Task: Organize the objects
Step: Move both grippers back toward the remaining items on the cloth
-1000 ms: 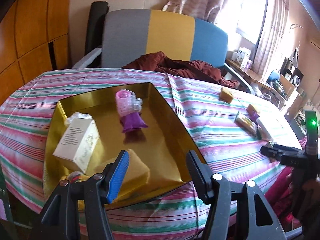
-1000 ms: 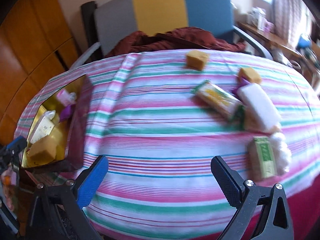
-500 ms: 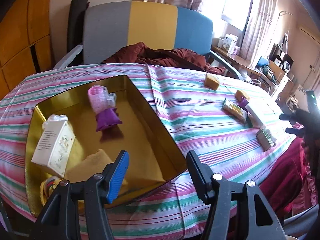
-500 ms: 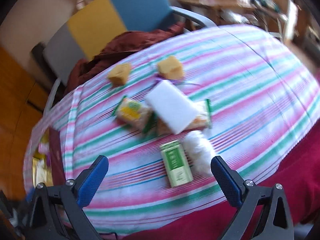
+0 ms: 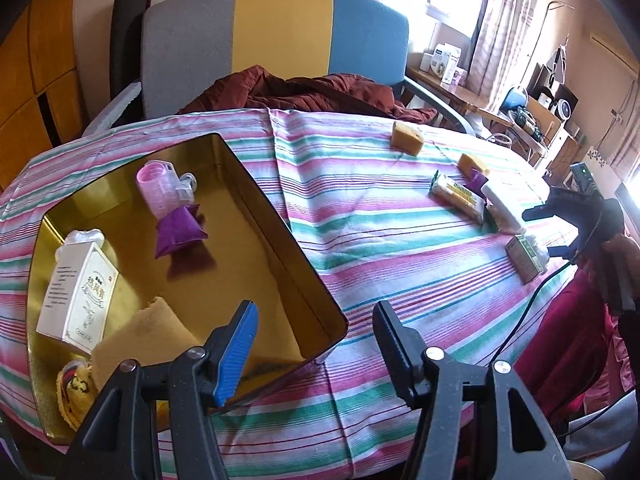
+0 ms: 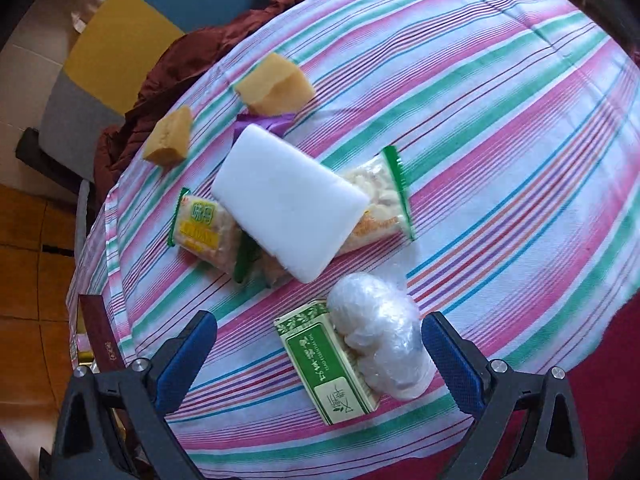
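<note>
Roughly half done: the gold rectangular metal tin (image 5: 256,216) at left holds several items, while the green-labelled box (image 6: 332,364), white foam block (image 6: 288,204) and sponges remain right, under the empty, jaws-apart right gripper (image 6: 320,356); the left gripper (image 5: 316,344) is likewise parted.

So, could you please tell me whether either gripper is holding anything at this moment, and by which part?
Nothing is held: the left gripper and right gripper are both open, the right above the green box.

Left gripper (image 5: 316,336): jaws spread wide, nothing between them; right gripper (image 6: 320,344): jaws spread wide, empty, angled downward.
</note>
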Demonstrator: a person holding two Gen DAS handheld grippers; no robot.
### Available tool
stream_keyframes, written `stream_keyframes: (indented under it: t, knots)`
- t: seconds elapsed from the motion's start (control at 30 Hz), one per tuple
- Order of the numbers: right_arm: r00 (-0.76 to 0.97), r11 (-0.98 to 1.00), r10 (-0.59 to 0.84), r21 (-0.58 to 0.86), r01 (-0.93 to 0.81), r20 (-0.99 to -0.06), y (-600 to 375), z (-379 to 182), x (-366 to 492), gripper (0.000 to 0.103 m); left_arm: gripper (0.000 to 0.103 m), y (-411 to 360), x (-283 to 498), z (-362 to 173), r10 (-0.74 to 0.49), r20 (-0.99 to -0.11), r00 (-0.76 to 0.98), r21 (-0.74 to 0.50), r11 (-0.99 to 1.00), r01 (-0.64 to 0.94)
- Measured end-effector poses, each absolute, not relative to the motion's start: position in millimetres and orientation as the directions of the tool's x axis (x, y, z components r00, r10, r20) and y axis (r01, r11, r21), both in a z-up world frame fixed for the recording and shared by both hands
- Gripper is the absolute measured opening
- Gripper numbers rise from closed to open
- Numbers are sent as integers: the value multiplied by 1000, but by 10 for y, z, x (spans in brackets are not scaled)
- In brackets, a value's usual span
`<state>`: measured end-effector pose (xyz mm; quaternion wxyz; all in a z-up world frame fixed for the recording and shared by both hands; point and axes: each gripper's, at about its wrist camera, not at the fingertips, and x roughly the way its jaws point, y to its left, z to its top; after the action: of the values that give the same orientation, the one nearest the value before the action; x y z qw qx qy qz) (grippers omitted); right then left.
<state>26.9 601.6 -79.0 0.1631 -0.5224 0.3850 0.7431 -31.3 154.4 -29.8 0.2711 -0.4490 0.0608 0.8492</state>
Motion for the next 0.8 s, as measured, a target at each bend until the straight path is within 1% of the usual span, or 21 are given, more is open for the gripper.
stream_keyframes:
  t: [0.2, 0.37, 0.43, 0.53, 0.67, 0.8]
  knots:
    - [-391, -695, -256, 450, -561, -884, 5723, -864, 93, 103, 61, 1622, -336, -343, 416, -804, -425, -152, -835, -529]
    - [-388, -718, -358, 516, -467, -849, 5394, -912, -68, 103, 61, 1724, -373, -370, 425, -812, -400, -158, -820, -550]
    - [-384, -728, -378, 527, -439, -842, 5297, -899, -98, 103, 60, 1787, -400, -366, 433, -814, -386, -165, -811, -562]
    - [-398, -753, -344, 503, -424, -850, 5267, -804, -93, 103, 60, 1932, -429, -342, 462, -811, -359, -187, -786, -590]
    - [-462, -760, -252, 469, -450, -850, 5418, -616, -7, 103, 60, 2229, -425, -346, 497, -809, -314, -198, -733, -651]
    - [-533, -751, -167, 457, -477, -829, 5646, -491, 115, 103, 60, 2621, -395, -408, 519, -818, -248, -212, -673, -708]
